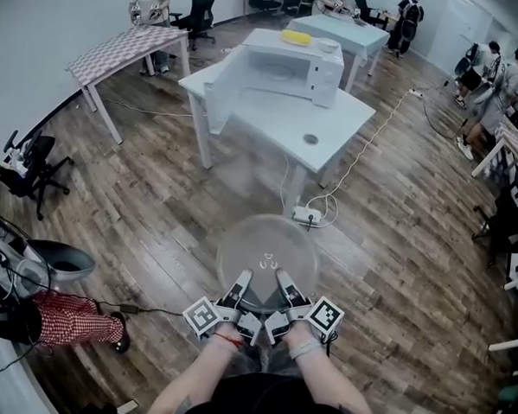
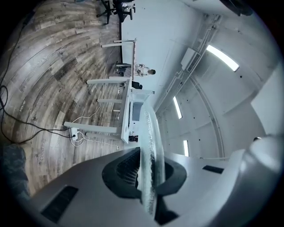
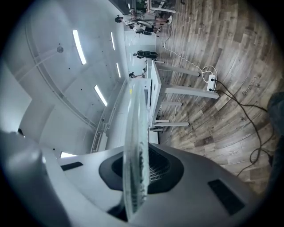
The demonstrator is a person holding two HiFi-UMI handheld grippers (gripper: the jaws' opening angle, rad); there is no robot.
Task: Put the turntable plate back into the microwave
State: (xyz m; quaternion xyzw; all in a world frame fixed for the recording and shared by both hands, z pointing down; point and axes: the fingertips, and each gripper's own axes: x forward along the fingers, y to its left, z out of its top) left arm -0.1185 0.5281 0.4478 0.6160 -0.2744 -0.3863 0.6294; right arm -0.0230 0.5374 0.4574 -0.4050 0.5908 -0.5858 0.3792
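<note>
I hold a clear round glass turntable plate (image 1: 268, 250) flat above the wooden floor, gripped at its near rim from both sides. My left gripper (image 1: 241, 287) and right gripper (image 1: 286, 288) are both shut on that rim. The left gripper view shows the plate (image 2: 149, 133) edge-on between the left gripper's (image 2: 148, 175) black pads. The right gripper view shows the plate (image 3: 135, 133) edge-on, clamped in the right gripper (image 3: 135, 179). Ahead, the white microwave (image 1: 288, 67) stands on a white table (image 1: 272, 120), its door (image 1: 218, 98) swung open to the left.
A small round part (image 1: 310, 139) lies on the table in front of the microwave. A power strip (image 1: 306, 215) and cable lie on the floor between me and the table. A checkered table (image 1: 127, 52), office chairs (image 1: 26, 162) and seated people stand around the room.
</note>
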